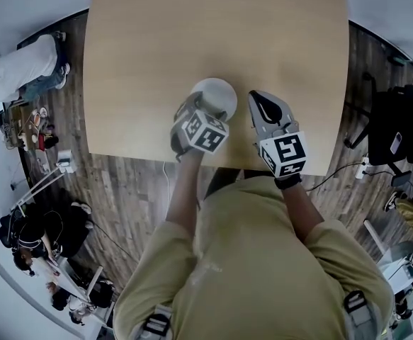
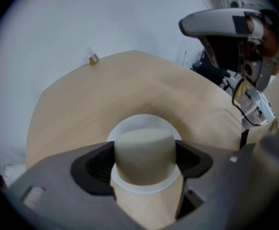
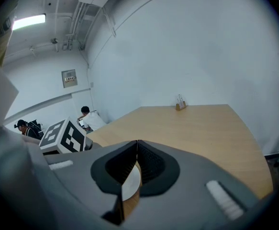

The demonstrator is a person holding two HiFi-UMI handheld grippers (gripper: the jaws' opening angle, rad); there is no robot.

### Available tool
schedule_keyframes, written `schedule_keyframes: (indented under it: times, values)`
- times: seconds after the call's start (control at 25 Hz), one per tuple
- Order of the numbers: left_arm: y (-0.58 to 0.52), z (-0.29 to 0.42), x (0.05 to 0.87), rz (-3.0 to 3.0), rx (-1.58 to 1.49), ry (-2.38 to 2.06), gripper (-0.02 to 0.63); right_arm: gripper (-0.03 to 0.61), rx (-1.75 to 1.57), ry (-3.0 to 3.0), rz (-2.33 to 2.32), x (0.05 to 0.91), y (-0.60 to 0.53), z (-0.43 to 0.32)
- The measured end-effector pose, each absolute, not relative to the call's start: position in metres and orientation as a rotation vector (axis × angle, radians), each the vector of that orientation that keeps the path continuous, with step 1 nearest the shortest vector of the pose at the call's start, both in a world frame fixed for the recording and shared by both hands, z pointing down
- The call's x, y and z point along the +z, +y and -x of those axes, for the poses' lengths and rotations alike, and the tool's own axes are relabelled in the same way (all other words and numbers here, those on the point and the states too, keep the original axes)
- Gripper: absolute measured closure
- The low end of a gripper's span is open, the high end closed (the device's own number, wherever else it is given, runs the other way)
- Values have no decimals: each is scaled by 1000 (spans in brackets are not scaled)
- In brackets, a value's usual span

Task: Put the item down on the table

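Wide wooden counter [image 1: 156, 55] under me, bare but for a small holder [image 2: 93, 59] at its far end, dark plank floor all round it and people busy off the counter's left side.

Here's the thing that matters: the white cup [image 1: 218, 93], sitting close to the counter's near edge, about midway along it. In the left gripper view it fills the gap, a pale rounded body with a wider white rim.

My left gripper [image 2: 144, 169] has it: jaws part-way open, one dark pad pressed on each flank of the cup, a firm hold by the look of it.

My right gripper [image 3: 135, 169] sits just beside it, toward the counter's right, jaws brought fully together with nothing between them. It's idle.

Progress, as I read it: the carry looks done and the cup is low at the counter. I can't tell whether its base is actually touching the wood. What's left is to settle it flat if it isn't, then spread the left jaws and back away without nudging it toward that near edge.
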State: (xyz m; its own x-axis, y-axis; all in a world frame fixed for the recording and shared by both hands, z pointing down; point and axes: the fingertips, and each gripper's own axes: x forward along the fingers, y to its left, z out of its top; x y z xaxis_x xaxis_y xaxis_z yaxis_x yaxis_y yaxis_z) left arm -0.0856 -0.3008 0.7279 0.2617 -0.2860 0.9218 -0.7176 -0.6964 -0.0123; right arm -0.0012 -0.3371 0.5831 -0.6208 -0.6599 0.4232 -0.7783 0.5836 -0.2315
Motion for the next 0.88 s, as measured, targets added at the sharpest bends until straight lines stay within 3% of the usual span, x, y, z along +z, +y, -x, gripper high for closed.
schedule_keyframes:
  times: [0.36,0.88]
  values:
    - [-296,84,757,-2088,1647,-741,229,571,620,-2497,-1189,599,-334,-2]
    - [-305,83,752,-2148,1603,-812,230,569,610,-2474,-1255,591,-327,-18]
